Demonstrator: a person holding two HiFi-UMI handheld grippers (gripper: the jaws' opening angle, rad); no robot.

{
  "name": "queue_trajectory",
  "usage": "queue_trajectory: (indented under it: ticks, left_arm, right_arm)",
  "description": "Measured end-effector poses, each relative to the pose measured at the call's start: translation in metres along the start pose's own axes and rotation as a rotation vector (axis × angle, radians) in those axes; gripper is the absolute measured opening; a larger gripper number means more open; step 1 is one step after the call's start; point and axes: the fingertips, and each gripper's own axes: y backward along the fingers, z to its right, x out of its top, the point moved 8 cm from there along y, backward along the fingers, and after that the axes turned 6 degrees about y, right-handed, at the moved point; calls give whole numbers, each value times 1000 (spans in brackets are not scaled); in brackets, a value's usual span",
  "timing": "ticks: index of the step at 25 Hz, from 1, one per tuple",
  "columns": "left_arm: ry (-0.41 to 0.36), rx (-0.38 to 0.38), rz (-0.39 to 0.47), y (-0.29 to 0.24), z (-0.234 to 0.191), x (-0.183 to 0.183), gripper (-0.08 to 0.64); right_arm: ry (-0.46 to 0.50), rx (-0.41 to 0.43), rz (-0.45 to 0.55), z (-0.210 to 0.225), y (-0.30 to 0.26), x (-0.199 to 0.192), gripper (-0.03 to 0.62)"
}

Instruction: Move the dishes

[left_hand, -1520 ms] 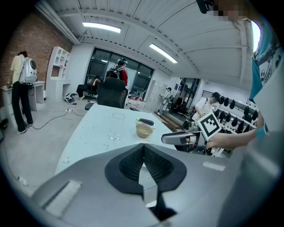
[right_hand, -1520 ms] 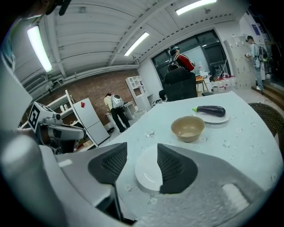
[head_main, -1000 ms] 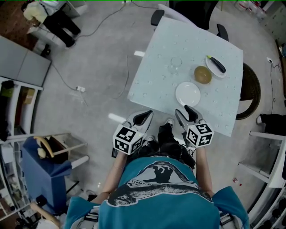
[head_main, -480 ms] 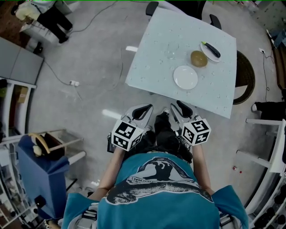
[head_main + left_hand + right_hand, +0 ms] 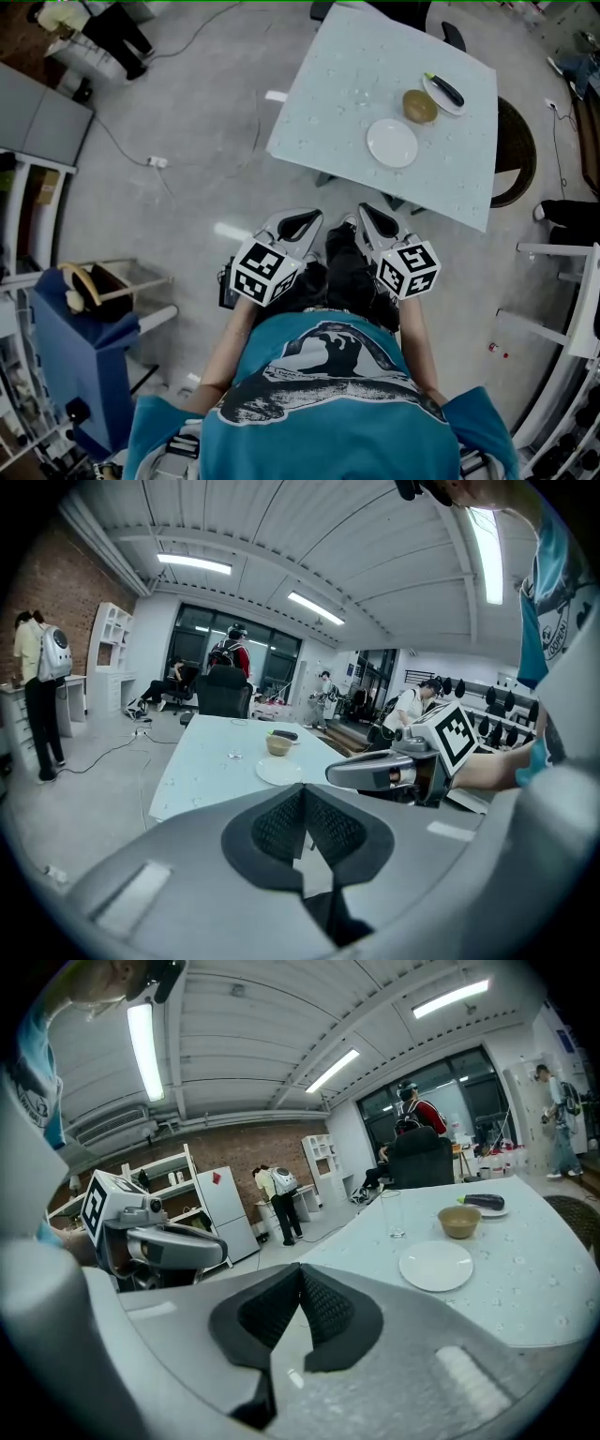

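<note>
Grey concrete floor (image 5: 187, 122) fills most of the head view, crossed by a loose cable (image 5: 120, 148). A pale table (image 5: 328, 103) stands ahead of the person, well apart from both grippers. On it are a white plate (image 5: 392, 143), a bowl (image 5: 420, 106) just beyond it, and a small dish (image 5: 435, 86) carrying an aubergine (image 5: 448, 92). A dark chair (image 5: 513, 150) sits at the table's right edge. A blue cart (image 5: 80, 342) stands at lower left. The left gripper (image 5: 300, 223) and right gripper (image 5: 368, 217) are held side by side close to the body, over bare floor.

Left gripper view: the jaws are together, with nothing between them. The right gripper lies alongside. The table with the dishes is ahead, unobstructed. A bystander (image 5: 37, 691) stands at far left.

Right gripper view: the jaws have just been closing and meet, with nothing between them. A glass (image 5: 392, 1213) stands on the table behind the white plate. White shelving (image 5: 169, 1180) lines a brick wall (image 5: 253, 1147).
</note>
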Motion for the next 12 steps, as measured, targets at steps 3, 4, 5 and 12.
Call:
queue_trajectory:
  ticks: [3,4,5,12]
  left_arm:
    - [-3,2,7,5,5,-3,12]
    - [-3,0,8,6,7,-4,12]
    - [-3,-3,9,6,10,-5,12]
    - [-7,-25,11,6,26,-8,12]
  right_arm:
    - [17,15,4,-8,2,-1,3]
    - [21,18,3,-10,4,-2,3]
    - [25,21,1,-11,6,-2,2]
    - [53,34,-20,-15,17,-5,2]
